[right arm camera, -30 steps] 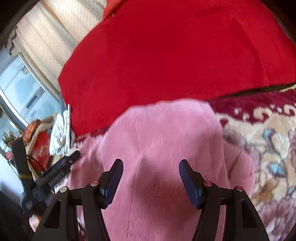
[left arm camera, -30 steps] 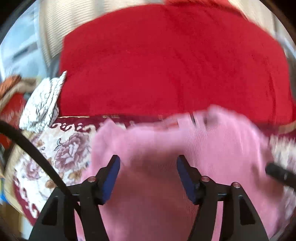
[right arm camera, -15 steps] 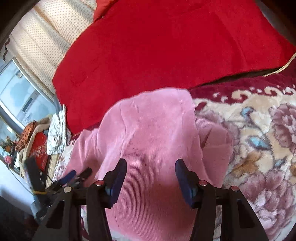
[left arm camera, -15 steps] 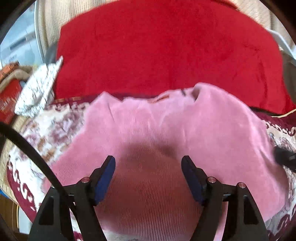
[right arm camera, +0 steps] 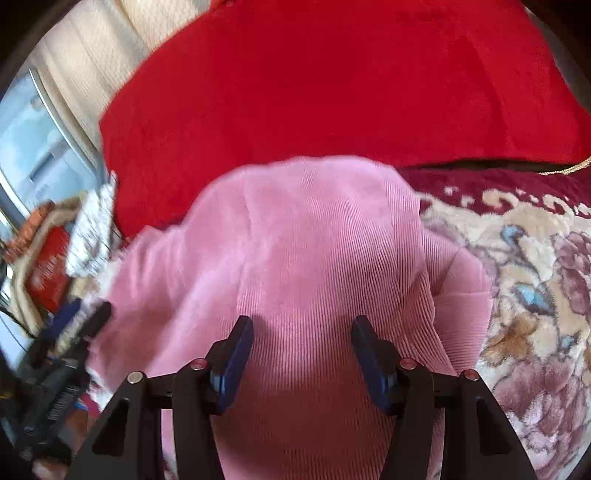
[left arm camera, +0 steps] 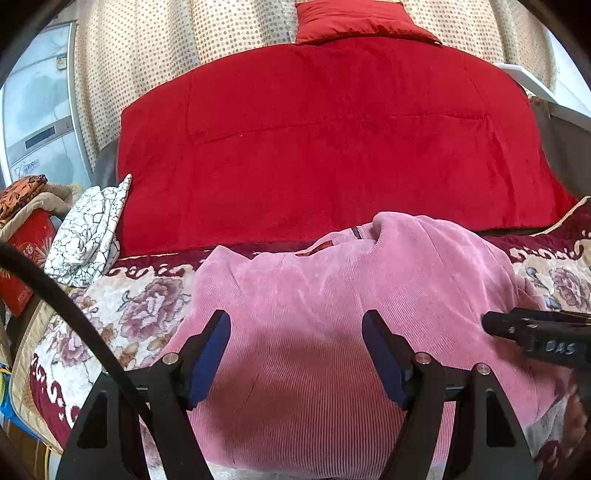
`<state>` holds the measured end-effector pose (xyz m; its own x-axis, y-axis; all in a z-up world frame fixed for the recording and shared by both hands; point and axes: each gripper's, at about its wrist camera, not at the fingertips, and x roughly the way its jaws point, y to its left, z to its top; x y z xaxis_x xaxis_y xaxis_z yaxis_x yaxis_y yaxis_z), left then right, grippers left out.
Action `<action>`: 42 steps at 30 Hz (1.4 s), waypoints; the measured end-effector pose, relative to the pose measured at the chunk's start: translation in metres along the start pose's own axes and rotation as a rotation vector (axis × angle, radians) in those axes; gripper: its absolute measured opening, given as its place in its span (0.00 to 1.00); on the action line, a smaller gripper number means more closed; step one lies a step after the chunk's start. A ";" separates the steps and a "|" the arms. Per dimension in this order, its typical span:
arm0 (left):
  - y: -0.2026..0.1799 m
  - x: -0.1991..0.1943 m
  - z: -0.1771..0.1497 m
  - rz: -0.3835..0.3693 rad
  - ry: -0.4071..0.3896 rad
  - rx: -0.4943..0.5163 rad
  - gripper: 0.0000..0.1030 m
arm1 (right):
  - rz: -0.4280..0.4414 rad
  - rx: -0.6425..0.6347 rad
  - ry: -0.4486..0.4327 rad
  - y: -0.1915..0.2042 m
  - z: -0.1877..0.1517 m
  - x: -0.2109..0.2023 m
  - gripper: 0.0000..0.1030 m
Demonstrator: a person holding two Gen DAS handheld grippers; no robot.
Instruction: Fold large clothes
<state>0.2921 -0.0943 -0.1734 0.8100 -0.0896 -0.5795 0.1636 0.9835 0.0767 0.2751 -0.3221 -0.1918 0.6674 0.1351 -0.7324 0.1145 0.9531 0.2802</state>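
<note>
My left gripper (left arm camera: 295, 354) hovers low over the near part of the pink ribbed corduroy garment (left arm camera: 351, 295), pointing fwd toward the far side of the bed; blue-padded fingers (left arm camera: 208, 354) spread wide apart w/ nothing between them but fabric below. I can't tell if the tips touch the cloth. My right gripper (right arm camera: 301, 356) sits in much the same pose — fingers (right arm camera: 236, 354) parted, aimed fwd over the same garment (right arm camera: 314, 258), nothing pinched. In the left view the right gripper's black body (left arm camera: 539, 341) pokes in from the right edge, near the garment's right side; in the right view the left gripper (right arm camera: 66, 332) shows blurred at the lower left.

The garment lies spread on the floral beige-and-maroon plush blanket (left arm camera: 110, 314), roughly mid-bed, long axis running left–right across my view. Collar w/ a zip (left arm camera: 360, 232) points to the far side, up against the big red quilted blanket (left arm camera: 332, 147). On the right a sleeve (right arm camera: 461, 288) lies folded beside the body.

Far behind: a small red cushion (left arm camera: 351, 18) against the cream dotted curtain (left arm camera: 184, 55). At left, a white crackle-print cloth (left arm camera: 88, 232) rests at the red blanket's left corner, w/ a red box (left arm camera: 26, 258) just left of it. A black cable (left arm camera: 55, 295) crosses the lower left of the left view.
</note>
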 end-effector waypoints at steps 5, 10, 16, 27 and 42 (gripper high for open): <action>0.000 -0.004 -0.002 0.006 -0.012 0.005 0.72 | -0.004 -0.005 -0.004 0.000 -0.001 0.001 0.59; -0.002 -0.003 -0.004 0.013 -0.009 0.009 0.72 | -0.007 -0.010 -0.005 0.000 -0.002 0.000 0.59; -0.003 -0.005 -0.005 0.015 -0.012 0.019 0.72 | -0.015 -0.014 -0.008 0.003 -0.001 0.001 0.59; -0.003 -0.005 -0.004 0.009 -0.007 0.021 0.72 | -0.024 -0.024 -0.010 0.004 -0.001 0.002 0.59; 0.015 0.070 -0.032 -0.029 0.315 -0.042 0.74 | -0.028 -0.031 -0.011 0.005 -0.001 0.002 0.59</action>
<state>0.3335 -0.0806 -0.2386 0.5904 -0.0710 -0.8040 0.1557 0.9874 0.0271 0.2760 -0.3167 -0.1924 0.6723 0.1056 -0.7327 0.1100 0.9645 0.2400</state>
